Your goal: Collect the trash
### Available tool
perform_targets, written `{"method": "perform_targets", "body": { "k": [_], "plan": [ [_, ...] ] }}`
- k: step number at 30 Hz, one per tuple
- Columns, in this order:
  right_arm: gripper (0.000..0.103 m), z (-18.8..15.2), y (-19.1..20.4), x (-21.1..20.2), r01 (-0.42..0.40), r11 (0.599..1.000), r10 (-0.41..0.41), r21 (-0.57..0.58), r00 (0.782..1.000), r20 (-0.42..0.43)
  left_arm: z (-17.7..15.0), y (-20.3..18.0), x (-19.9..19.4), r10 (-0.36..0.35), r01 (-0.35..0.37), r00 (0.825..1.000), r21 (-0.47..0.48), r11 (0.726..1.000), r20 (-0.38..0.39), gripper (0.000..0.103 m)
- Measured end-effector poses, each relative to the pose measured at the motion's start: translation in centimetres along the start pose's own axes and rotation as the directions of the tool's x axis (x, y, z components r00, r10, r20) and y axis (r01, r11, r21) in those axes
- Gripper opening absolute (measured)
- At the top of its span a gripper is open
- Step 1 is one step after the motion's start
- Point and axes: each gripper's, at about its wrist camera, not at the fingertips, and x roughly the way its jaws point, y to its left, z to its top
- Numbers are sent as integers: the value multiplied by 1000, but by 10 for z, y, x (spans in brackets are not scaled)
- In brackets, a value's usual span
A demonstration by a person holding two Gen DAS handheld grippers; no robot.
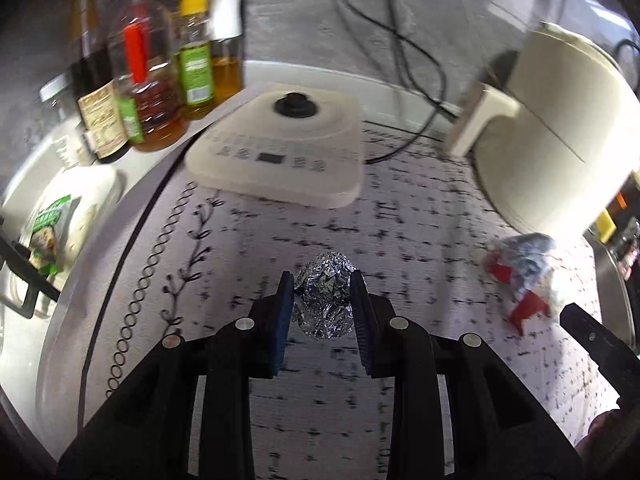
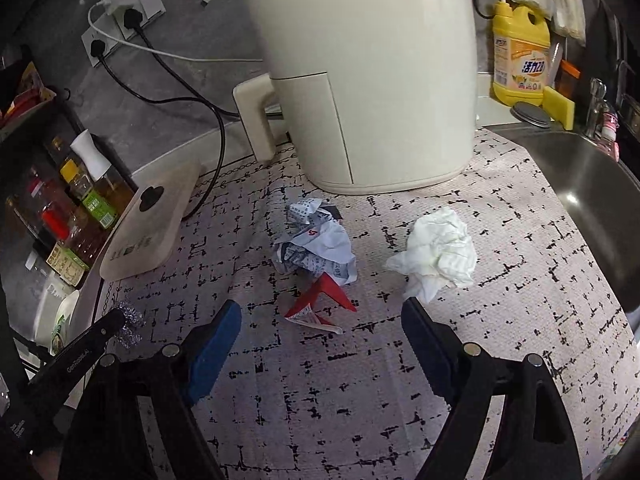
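A crumpled foil ball (image 1: pixel 326 294) sits between the fingers of my left gripper (image 1: pixel 322 284), which is shut on it just over the patterned mat. The foil also shows in the right wrist view (image 2: pixel 132 326), at the left gripper's tip. A crumpled printed paper with red parts (image 2: pixel 318 256) lies on the mat ahead of my right gripper (image 2: pixel 322 314), which is open and empty above the mat. The same paper shows in the left wrist view (image 1: pixel 520 272). A crumpled white tissue (image 2: pixel 438 256) lies to the right of the paper, by the right finger's tip.
A cream air fryer (image 2: pixel 372 80) stands behind the trash. A cream appliance base (image 1: pixel 280 148) lies at the left, with oil and sauce bottles (image 1: pixel 144 76) beyond it. A steel sink (image 2: pixel 592 200) and a yellow detergent bottle (image 2: pixel 518 56) are at the right. Cables run to wall sockets (image 2: pixel 124 24).
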Motion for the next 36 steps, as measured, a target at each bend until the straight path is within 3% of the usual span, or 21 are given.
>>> {"method": "perform_targets", "body": {
  "k": [11,12,13,15,25,36],
  "plan": [
    [80,12,21,40,7,998,-11,-60,998,-63,13,11,14,42,-42,999,-45,998,4,29],
    [70,13,22,44,8,998,-13,-60,997,-71,14,11,15,43,-43,999,-46,998,5,29],
    [53,13,22,49,-1,998,-4,-56,996,-90,16,11,16,43,-43,999,-46,998,5,29],
    [29,13,20,60,-15,999,8,-45,990,-140,19,9,18,43,-43,999,-43,998,5,29],
    [5,6,25,44,-24,998,19,-62,997,-74,22,-1,23,8,-8,1000,-6,1000,4,29],
    [1,-9,24,12,9,1000,-9,-14,999,-31,24,-13,14,-92,90,995,71,993,26,29]
  ]
}}
